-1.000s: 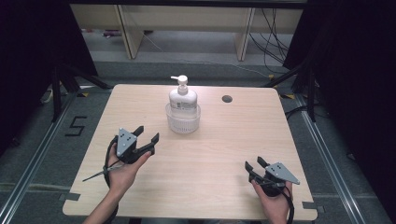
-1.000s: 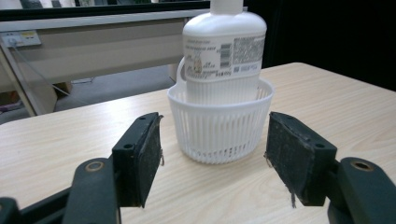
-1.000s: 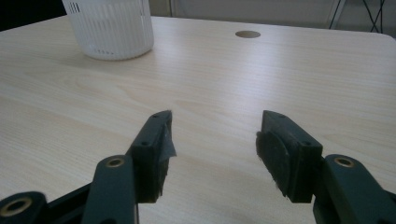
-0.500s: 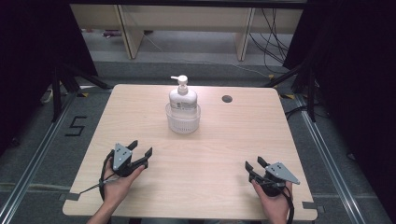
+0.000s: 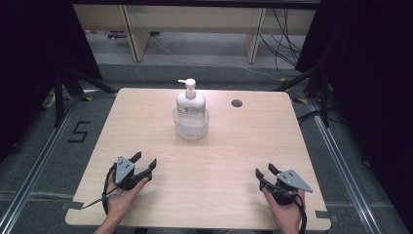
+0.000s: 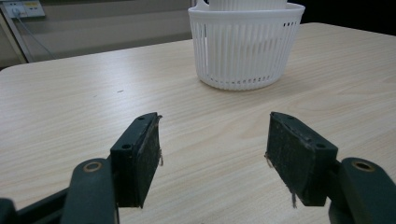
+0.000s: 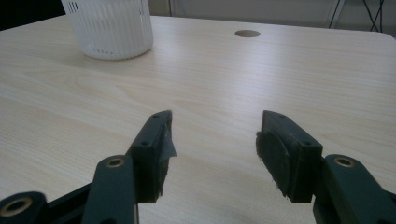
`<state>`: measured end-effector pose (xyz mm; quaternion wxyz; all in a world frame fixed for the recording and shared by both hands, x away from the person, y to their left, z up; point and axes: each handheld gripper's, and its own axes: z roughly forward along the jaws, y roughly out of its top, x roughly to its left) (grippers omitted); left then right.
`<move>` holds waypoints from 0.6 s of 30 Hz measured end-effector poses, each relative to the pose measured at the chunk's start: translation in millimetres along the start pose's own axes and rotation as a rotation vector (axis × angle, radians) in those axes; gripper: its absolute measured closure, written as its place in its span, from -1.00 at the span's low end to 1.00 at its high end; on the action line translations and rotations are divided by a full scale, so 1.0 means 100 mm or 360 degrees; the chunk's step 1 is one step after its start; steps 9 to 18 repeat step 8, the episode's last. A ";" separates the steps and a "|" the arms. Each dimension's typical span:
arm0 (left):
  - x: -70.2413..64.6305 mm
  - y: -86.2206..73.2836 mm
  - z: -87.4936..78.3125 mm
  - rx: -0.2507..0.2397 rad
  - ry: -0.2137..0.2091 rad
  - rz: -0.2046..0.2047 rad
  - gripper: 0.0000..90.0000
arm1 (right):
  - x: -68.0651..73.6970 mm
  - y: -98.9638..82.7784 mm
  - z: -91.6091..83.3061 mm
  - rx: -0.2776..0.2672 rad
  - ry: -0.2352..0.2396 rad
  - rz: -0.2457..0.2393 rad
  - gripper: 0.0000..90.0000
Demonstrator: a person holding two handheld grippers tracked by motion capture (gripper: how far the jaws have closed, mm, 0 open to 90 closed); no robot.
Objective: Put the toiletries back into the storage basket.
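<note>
A white pump bottle (image 5: 190, 100) stands upright inside a white slatted basket (image 5: 190, 125) at the middle back of the wooden table (image 5: 234, 146). The basket (image 6: 245, 46) lies ahead of my left gripper (image 6: 212, 144), whose jaws are open and empty just above the tabletop. In the high view that left gripper (image 5: 143, 161) is at the front left, held by a hand. My right gripper (image 5: 265, 171) rests at the front right, open with nothing between its jaws (image 7: 212, 137). The basket (image 7: 109, 28) appears far to its upper left.
A round cable hole (image 5: 236, 103) sits in the table near the back right; it also shows as the hole (image 7: 247, 33) in the right gripper view. A floor marking "5" (image 5: 78, 131) lies left of the table. Shelving legs (image 5: 253, 39) stand behind.
My left gripper has come down and back toward the front left edge of the table. The right gripper has stayed still.
</note>
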<state>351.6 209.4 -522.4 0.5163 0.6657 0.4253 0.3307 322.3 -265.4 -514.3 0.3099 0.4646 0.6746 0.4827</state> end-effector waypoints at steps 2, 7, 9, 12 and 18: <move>0.00 0.00 0.00 -0.0007 0.0001 0.0001 -0.24 | 0.03 0.00 -0.01 0.0022 0.0006 0.0062 0.00; 0.00 0.00 0.00 -0.0009 0.0002 0.0002 -0.24 | 0.00 0.00 0.00 0.0004 0.0007 0.0010 0.00; 0.00 0.00 0.00 -0.0006 0.0003 0.0001 -0.24 | 0.00 0.00 0.00 0.0010 0.0019 0.0010 0.00; 0.00 0.00 0.00 -0.0006 0.0003 0.0001 -0.24 | 0.00 0.00 0.00 0.0010 0.0019 0.0010 0.00; 0.00 0.00 0.00 -0.0006 0.0003 0.0001 -0.24 | 0.00 0.00 0.00 0.0010 0.0019 0.0010 0.00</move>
